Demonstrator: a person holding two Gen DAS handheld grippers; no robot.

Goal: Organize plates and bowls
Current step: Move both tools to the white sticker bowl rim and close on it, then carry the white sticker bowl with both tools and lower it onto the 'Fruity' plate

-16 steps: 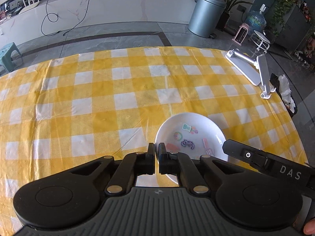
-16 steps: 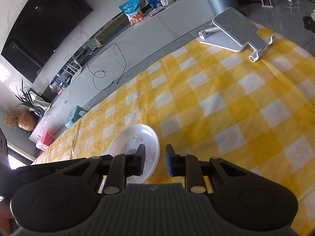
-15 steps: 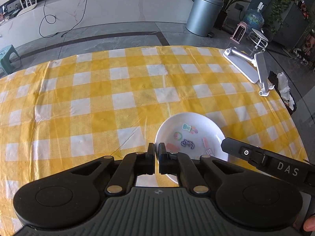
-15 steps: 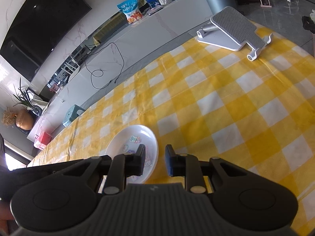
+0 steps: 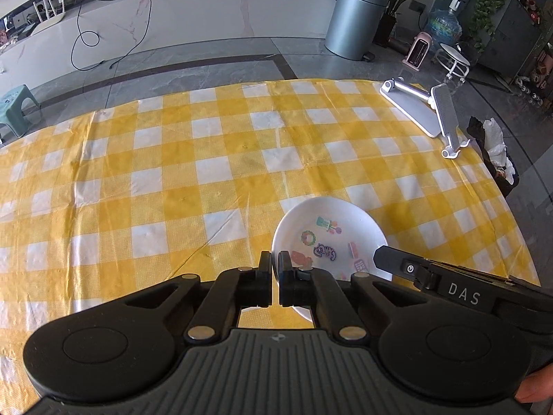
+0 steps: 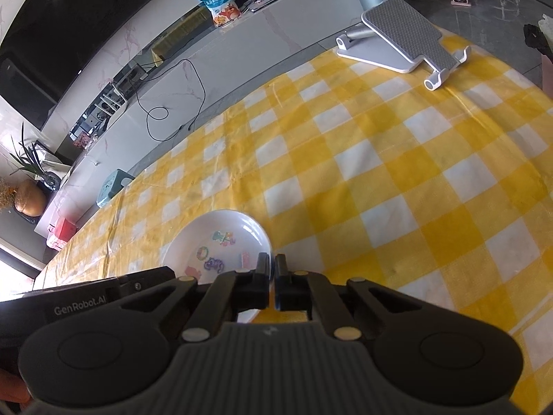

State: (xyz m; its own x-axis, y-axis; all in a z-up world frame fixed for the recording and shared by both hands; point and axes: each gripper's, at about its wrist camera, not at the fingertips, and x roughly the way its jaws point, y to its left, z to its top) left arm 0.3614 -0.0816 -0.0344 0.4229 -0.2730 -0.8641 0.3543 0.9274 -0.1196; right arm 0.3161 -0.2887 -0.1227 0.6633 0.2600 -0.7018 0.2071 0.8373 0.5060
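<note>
White melamine, printed with small cartoon figures: the bowl (image 5: 328,237) sits on the desk's yellow checked cloth (image 5: 179,180), pinched on opposite rims. The left gripper (image 5: 274,269) is clamped on its left edge, the right gripper (image 6: 271,269) on its right edge, probably to lift it level. Farther off lies a folded grey stand (image 6: 397,36), well apart.

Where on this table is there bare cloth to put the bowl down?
The checked cloth lies bare to the left of the bowl and beyond it to the far edge. Bare cloth also runs between the bowl and the grey stand. The near edge is crowded: the left gripper and right gripper pinch the bowl's rim.
</note>
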